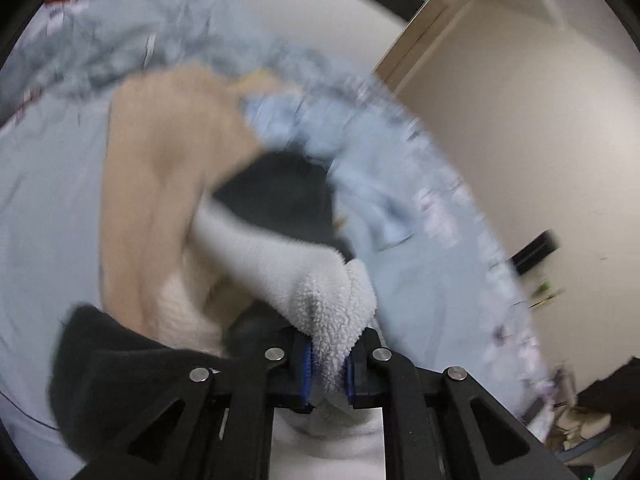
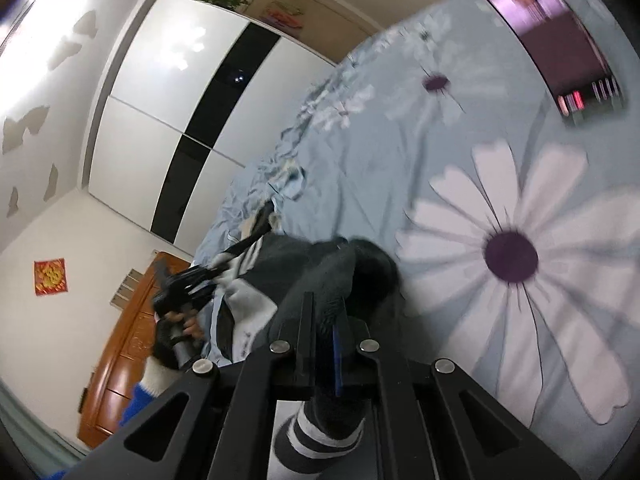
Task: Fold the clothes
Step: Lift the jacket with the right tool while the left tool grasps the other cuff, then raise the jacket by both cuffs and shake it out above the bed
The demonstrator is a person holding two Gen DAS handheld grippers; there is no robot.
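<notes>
My left gripper [image 1: 327, 360] is shut on a fold of white fleece fabric [image 1: 320, 292], part of a garment with tan [image 1: 168, 168] and dark grey [image 1: 276, 196] panels lifted over the bed. My right gripper [image 2: 325, 344] is shut on a dark grey part of the same garment [image 2: 332, 276], with a black-and-white striped cuff [image 2: 316, 440] hanging below the jaws. The left gripper [image 2: 188, 280] and the hand holding it show in the right wrist view, at the garment's far end. The left view is motion-blurred.
A light blue bedsheet with large white daisies [image 2: 512, 256] covers the bed. A white and black wardrobe [image 2: 192, 120] stands past the bed. A wooden dresser [image 2: 124, 344] is at the lower left. A white wall [image 1: 520, 140] flanks the bed.
</notes>
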